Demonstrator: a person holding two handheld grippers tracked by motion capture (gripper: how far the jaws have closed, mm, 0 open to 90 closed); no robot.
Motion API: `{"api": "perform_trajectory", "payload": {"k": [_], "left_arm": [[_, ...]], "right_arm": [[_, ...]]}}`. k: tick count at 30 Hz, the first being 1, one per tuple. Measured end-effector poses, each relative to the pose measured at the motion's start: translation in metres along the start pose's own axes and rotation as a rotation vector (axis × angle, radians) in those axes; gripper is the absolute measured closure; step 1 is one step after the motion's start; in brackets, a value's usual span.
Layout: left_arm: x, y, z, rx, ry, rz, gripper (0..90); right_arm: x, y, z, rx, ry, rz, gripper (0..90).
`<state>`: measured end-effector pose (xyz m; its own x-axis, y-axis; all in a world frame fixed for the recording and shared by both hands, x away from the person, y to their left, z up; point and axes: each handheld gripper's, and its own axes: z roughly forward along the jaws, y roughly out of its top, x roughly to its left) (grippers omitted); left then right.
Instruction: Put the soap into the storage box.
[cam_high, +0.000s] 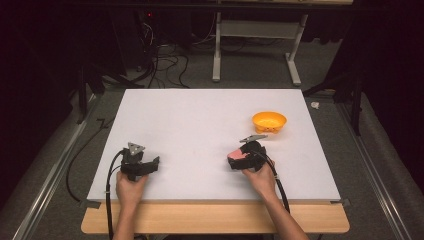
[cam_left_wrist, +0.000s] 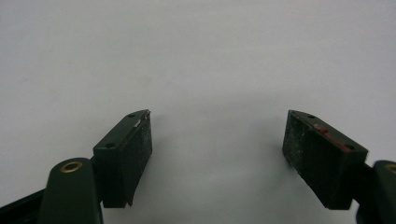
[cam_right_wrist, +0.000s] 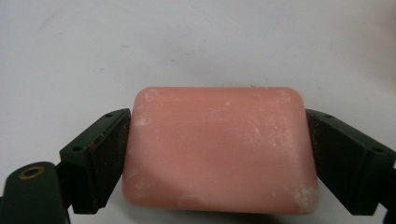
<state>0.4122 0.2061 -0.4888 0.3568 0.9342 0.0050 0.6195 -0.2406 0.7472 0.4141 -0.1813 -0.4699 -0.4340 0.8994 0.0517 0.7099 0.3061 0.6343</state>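
Pink soap bar (cam_right_wrist: 217, 149), clamped between right tool (cam_right_wrist: 217, 158) jaws

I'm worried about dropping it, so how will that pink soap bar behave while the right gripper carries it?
The pink soap bar looks solid, so it should stay stiff between the jaws of the right gripper. Its smooth, rounded edges could let it slip if the squeeze loosens. Being flat and blocky, it probably won't roll once set on the table.

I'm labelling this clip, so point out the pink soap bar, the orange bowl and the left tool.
pink soap bar (cam_right_wrist: 219, 149), right gripper view, middle of its top face
orange bowl (cam_high: 269, 122), high view, inner wall
left tool (cam_left_wrist: 217, 144), left gripper view, midway between its tips
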Motion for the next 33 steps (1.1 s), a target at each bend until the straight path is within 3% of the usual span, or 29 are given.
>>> {"api": "perform_trajectory", "payload": {"k": [16, 25, 33], "left_arm": [[0.000, 0.000, 0.000, 0.000, -0.001, -0.001, 24.3], [0.000, 0.000, 0.000, 0.000, 0.001, 0.000, 24.3], [0.000, 0.000, 0.000, 0.000, 0.001, 0.001, 24.3]], "right_arm": [[0.006, -0.004, 0.005, 0.004, -0.047, -0.044, 13.5], [0.004, -0.007, 0.001, 0.001, -0.029, -0.050, 13.6], [-0.001, -0.007, -0.011, -0.038, -0.005, -0.041, 13.7]]}}
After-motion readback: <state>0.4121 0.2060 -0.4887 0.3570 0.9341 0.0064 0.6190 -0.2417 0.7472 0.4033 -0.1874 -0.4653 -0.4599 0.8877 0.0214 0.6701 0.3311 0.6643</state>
